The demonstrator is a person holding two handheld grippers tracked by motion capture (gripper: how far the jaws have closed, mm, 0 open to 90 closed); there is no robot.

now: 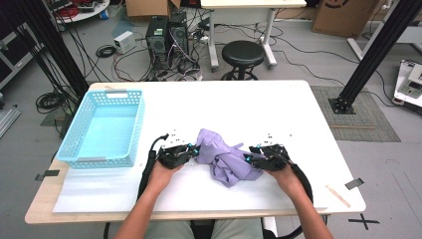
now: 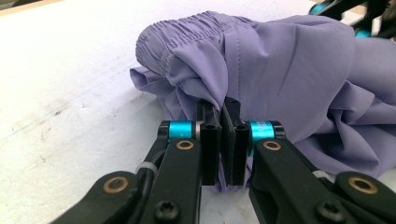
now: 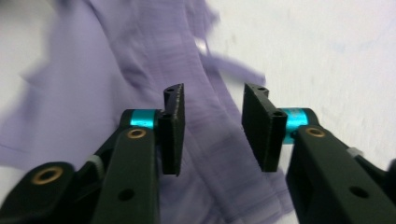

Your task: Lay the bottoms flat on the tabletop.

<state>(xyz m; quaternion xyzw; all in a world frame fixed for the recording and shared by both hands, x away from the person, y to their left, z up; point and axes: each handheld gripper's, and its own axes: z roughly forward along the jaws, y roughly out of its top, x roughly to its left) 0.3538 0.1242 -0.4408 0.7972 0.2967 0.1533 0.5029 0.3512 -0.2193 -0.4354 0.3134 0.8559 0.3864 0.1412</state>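
A crumpled purple garment (image 1: 225, 157) lies near the middle of the white table (image 1: 298, 114), a little toward the person's side. In the left gripper view its gathered elastic waistband (image 2: 187, 35) sits at the top of the heap, turned toward the left gripper.

The left gripper (image 1: 193, 150) meets the garment's left edge. In the left gripper view (image 2: 223, 135) its two black jaws are pressed together with a fold of the purple cloth pinched between the pads, so this tool is clamped on the garment. The person's left hand (image 1: 164, 172) holds it low over the table.

The right gripper (image 1: 247, 158) is at the garment's right side, held by the right hand (image 1: 283, 174). In the right gripper view (image 3: 212, 126) the jaws stand apart with a clear gap between them, and the blurred purple cloth lies beneath and beyond them; the pads do not press on it, so this tool is open.

A light blue basket (image 1: 107, 128) stands on the left part of the table, well apart from the garment. A thin wooden stick (image 1: 338, 195) lies near the table's right front corner.
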